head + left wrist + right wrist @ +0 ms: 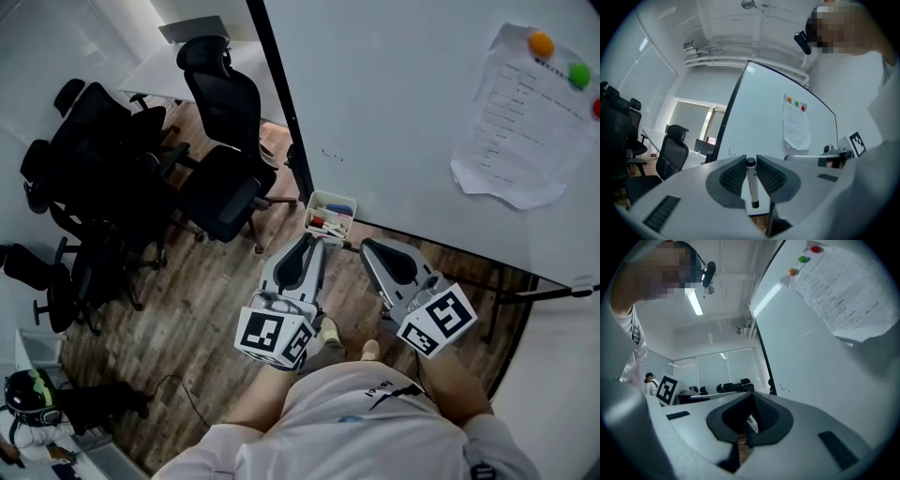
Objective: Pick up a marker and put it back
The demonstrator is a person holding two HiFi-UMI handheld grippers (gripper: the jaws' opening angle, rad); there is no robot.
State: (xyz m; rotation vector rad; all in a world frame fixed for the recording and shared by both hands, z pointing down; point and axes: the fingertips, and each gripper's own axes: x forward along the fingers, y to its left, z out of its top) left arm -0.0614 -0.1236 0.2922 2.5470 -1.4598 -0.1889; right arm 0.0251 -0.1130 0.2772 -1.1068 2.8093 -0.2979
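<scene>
A white marker with a black cap stands upright between the ribbed pads of my left gripper, which is shut on it. In the head view the left gripper points at a small white tray holding several markers, fixed at the whiteboard's lower edge. The held marker itself is hidden in that view. My right gripper hangs beside the left one, just right of the tray. In its own view the right gripper has its jaws together, with only a small white printed label showing between the pads.
The whiteboard fills the right, with a paper sheet pinned by coloured magnets. Black office chairs and a table stand to the left on the wooden floor. A person is seen far off in the right gripper view.
</scene>
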